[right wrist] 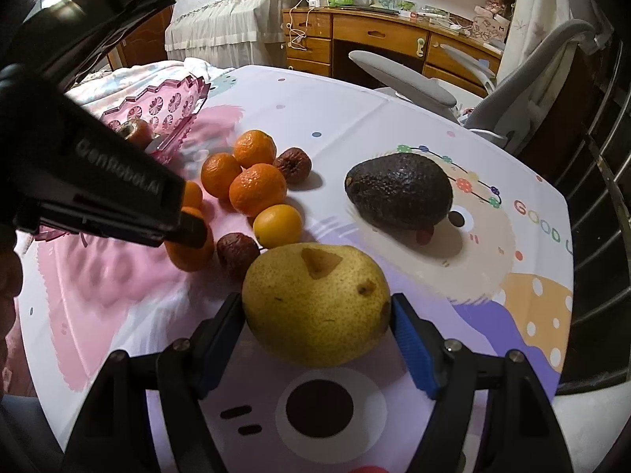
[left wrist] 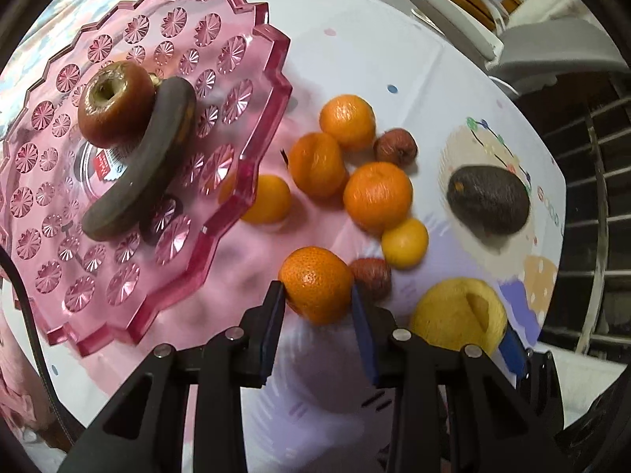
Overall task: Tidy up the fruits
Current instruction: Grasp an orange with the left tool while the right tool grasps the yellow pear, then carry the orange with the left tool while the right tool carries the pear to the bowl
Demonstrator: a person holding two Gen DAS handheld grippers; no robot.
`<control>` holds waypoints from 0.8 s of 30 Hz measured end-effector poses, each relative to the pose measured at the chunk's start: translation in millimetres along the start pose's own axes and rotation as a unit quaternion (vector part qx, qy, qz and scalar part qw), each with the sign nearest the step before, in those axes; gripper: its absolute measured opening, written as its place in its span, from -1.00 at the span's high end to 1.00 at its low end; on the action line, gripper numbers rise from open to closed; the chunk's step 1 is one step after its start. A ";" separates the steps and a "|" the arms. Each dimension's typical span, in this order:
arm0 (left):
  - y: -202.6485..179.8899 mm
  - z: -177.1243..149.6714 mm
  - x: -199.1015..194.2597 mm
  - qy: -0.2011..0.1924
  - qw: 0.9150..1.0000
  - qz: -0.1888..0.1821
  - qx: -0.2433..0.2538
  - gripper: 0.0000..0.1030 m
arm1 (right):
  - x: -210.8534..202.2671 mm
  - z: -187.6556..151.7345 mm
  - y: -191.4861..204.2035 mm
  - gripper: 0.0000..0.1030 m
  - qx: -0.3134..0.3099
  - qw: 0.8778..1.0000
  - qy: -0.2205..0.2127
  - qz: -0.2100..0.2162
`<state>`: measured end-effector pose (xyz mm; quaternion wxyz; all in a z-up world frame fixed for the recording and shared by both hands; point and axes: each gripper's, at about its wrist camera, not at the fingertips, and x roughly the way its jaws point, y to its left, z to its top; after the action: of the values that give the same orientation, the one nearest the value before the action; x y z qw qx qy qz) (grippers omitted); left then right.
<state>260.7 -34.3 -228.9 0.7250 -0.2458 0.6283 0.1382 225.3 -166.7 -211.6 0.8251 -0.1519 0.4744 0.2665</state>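
My left gripper [left wrist: 317, 295] is shut on a mandarin [left wrist: 315, 283] just above the table, beside the pink glass plate [left wrist: 244, 165]. The plate holds a brown apple [left wrist: 114, 102] and a blackened banana [left wrist: 146, 157]. My right gripper [right wrist: 315, 315] is shut on a yellow pear [right wrist: 315, 303], which also shows in the left wrist view [left wrist: 457, 315]. Several loose mandarins [left wrist: 376, 197] and two small dark red fruits [left wrist: 394, 146] lie in a cluster on the table. A dark avocado [right wrist: 398, 191] lies to the right, also in the left wrist view [left wrist: 489, 199].
The table has a patterned white cloth [right wrist: 355, 110]. A grey chair [right wrist: 524, 90] stands at its far right edge, with a metal rail [right wrist: 607, 197] beyond. The left gripper's body [right wrist: 98, 181] fills the left of the right wrist view.
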 end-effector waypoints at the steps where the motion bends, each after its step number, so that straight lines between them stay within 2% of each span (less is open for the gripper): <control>1: -0.2 -2.0 -3.0 -0.001 1.000 -0.002 0.005 0.37 | -2.1 -0.1 0.9 -0.45 0.001 1.000 0.000 -0.002; 13: 9.5 -17.4 -62.2 -0.029 0.996 -0.042 0.072 0.37 | -49.8 5.1 1.0 -0.44 0.069 0.997 -0.024 -0.016; 24: 43.2 -8.2 -114.1 -0.070 0.986 -0.085 0.122 0.37 | -91.8 37.9 26.3 -0.44 0.096 0.993 -0.068 -0.022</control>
<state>212.1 10.1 -125.9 0.8010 -0.1973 0.5650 0.0151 199.2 -153.4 -113.2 0.8719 -0.0640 0.4369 0.2118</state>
